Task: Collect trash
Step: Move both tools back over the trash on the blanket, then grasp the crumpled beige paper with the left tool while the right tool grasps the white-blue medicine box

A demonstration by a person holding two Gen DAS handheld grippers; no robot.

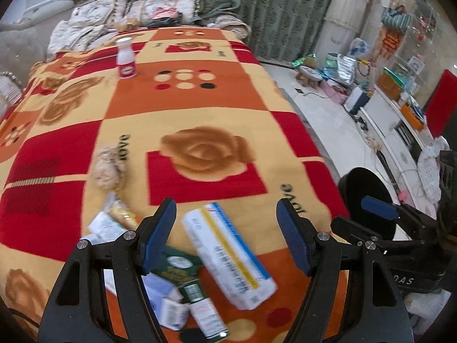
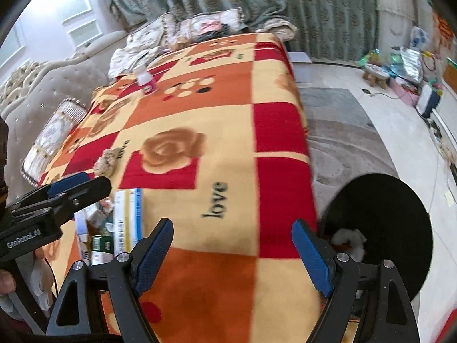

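My left gripper [image 1: 225, 208] stands open above a long white box with blue and yellow stripes [image 1: 228, 254], not touching it. The box lies among a green carton [image 1: 177, 265], a small red-labelled box [image 1: 205, 314] and a torn wrapper [image 1: 114, 220] on the patterned blanket [image 1: 200, 108]. A crumpled paper ball [image 1: 107, 168] lies further back, and a white bottle with a pink label [image 1: 125, 58] stands far off. My right gripper [image 2: 232, 225] is open and empty over the blanket's near right part. Beside the bed stands a black bin [image 2: 380, 228] holding a white crumpled wad [image 2: 348, 240].
Pillows and folded clothes [image 1: 160, 11] are piled at the blanket's far end, in front of green curtains. The left gripper [image 2: 82, 184] shows at the left of the right wrist view. A grey rug [image 2: 342, 131] covers the floor; bags and a small stool [image 2: 377, 74] line the far wall.
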